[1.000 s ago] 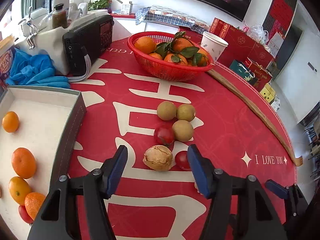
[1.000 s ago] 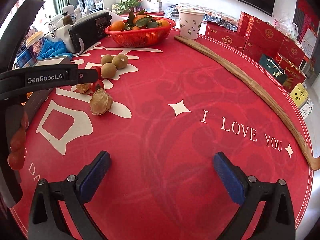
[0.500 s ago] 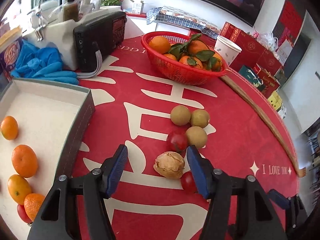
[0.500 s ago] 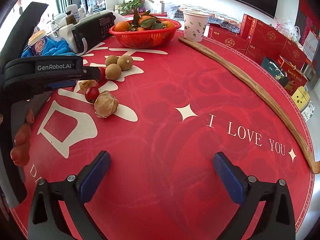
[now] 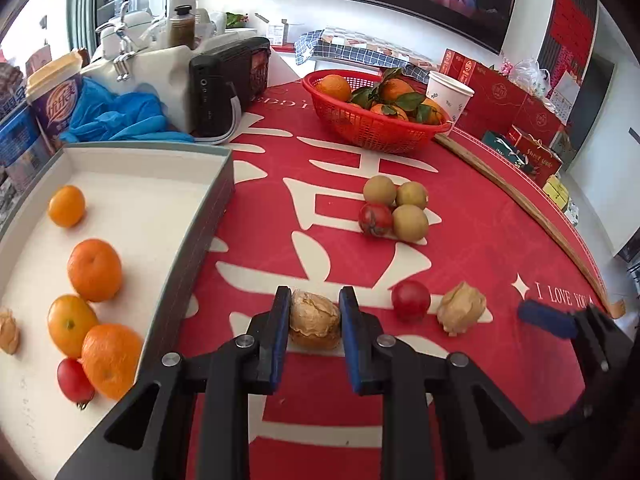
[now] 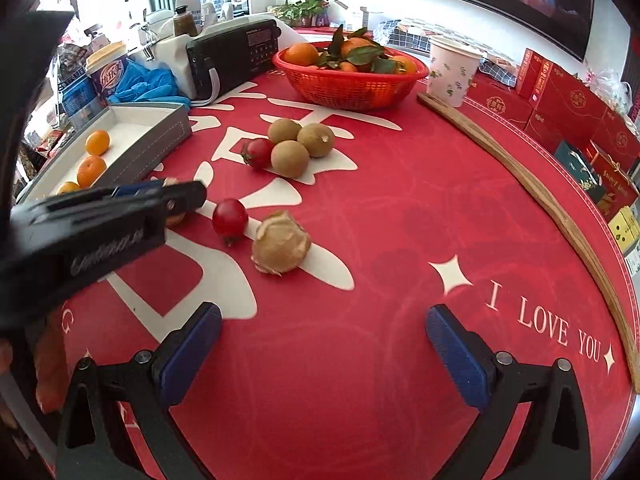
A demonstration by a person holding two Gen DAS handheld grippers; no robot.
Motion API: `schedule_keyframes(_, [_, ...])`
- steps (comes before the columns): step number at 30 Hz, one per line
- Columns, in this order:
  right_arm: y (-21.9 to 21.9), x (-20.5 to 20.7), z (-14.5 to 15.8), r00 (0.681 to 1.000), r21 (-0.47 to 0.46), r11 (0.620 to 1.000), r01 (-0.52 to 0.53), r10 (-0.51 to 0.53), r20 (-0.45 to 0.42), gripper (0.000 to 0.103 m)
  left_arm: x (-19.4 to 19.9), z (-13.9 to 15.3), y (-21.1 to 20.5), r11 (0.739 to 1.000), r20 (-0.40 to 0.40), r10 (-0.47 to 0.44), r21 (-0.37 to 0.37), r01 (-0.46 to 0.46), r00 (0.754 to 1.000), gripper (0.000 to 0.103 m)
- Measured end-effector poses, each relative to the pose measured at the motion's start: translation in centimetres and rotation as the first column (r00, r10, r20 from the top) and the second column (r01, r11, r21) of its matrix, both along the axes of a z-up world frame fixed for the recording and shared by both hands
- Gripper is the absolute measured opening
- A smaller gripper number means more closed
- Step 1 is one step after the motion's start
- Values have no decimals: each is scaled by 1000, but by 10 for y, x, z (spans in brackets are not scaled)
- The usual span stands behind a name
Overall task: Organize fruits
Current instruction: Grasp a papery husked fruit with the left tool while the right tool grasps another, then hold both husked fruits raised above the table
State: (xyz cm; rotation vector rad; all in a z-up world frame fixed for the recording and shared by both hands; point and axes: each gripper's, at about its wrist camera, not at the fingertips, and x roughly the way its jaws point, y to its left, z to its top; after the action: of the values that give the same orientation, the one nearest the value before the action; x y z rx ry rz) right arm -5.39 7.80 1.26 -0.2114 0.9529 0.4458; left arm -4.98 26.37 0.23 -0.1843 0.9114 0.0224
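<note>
Your left claw (image 5: 314, 322) just went from wide open to clamped on the husked physalis (image 5: 315, 325), still down on the worktop (image 5: 480, 220). Lift it into the white tray (image 5: 152, 216) next, I'd say; your right claw (image 6: 324, 356) hangs released.

Left gripper (image 5: 312, 318): jaws pinching inward, lower centre of frame. Right gripper (image 6: 322, 354): jaws gaping wide, lower frame.

In the right wrist view the left tongs (image 6: 176, 196) hide most of the husked fruit (image 6: 175, 219) they grip. At nine o'clock, the tray (image 5: 192, 236) runs off-frame, its husked fruit (image 5: 9, 331) clipped.
</note>
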Motion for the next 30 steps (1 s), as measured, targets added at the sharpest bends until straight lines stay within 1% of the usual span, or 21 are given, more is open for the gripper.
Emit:
schedule_keyframes(2, [9, 9, 0, 1000, 2, 1000, -9, 9, 9, 103, -10, 0, 6, 1000, 8, 14, -3, -14, 1000, 27])
schedule_keyframes(3, [12, 13, 0, 1000, 2, 1000, -9, 9, 10, 101, -13, 2, 12, 999, 13, 32, -22, -32, 999, 27])
schedule_keyframes(4, [15, 15, 1, 1000, 4, 1000, -14, 14, 21, 94, -14, 1, 15, 999, -1, 29, -31, -29, 1000, 27])
schedule_keyframes(5, [18, 16, 2, 999, 7, 1000, -30, 30, 27, 83, -15, 1, 15, 999, -1, 17, -28, -17, 1000, 27])
schedule_keyframes(6, [21, 16, 4, 998, 13, 999, -38, 37, 41, 73, -15, 1, 13, 1000, -2, 11, -19, -11, 1000, 27])
schedule_keyframes(7, [24, 16, 6, 998, 17, 999, -49, 49, 46, 54, -16, 1, 11, 1000, -1, 10, -5, -10, 1000, 27])
schedule_keyframes(8, [26, 17, 8, 997, 18, 998, -58, 57, 45, 44, -16, 1, 7, 1000, 1, 4, 12, -4, 1000, 27])
schedule_keyframes(9, [27, 18, 8, 998, 18, 998, -58, 57, 41, 37, -17, 1, 4, 1000, 3, -6, 23, 6, 1000, 27])
schedule_keyframes(10, [26, 18, 9, 998, 19, 999, -47, 46, 40, 27, -18, 1, 1, 1000, 3, -16, 24, 16, 1000, 27])
schedule_keyframes(12, [17, 14, 9, 999, 28, 999, -17, 16, 32, 27, -21, 1, -6, 999, 2, -42, 32, 42, 999, 27])
schedule_keyframes(15, [-5, 0, 10, 998, 10, 999, 44, -44, 34, 27, -28, 1, -19, 994, -2, -95, 63, 95, 995, 27])
schedule_keyframes(18, [-33, -15, 11, 995, 40, 995, 92, -93, 21, 27, -32, 1, -29, 988, -5, -128, 80, 128, 992, 27])
schedule_keyframes(21, [-51, -19, 11, 993, 70, 991, 113, -114, 13, 27, -32, 1, -33, 987, -8, -131, 98, 131, 991, 27])
schedule_keyframes(25, [-56, -18, 11, 992, 88, 989, 122, -122, 2, 27, -31, 1, -35, 986, -9, -129, 108, 129, 992, 27])
schedule_keyframes(30, [-50, -21, 10, 992, 41, 992, 118, -120, 33, 27, -32, 1, -35, 987, -8, -129, 100, 129, 992, 27])
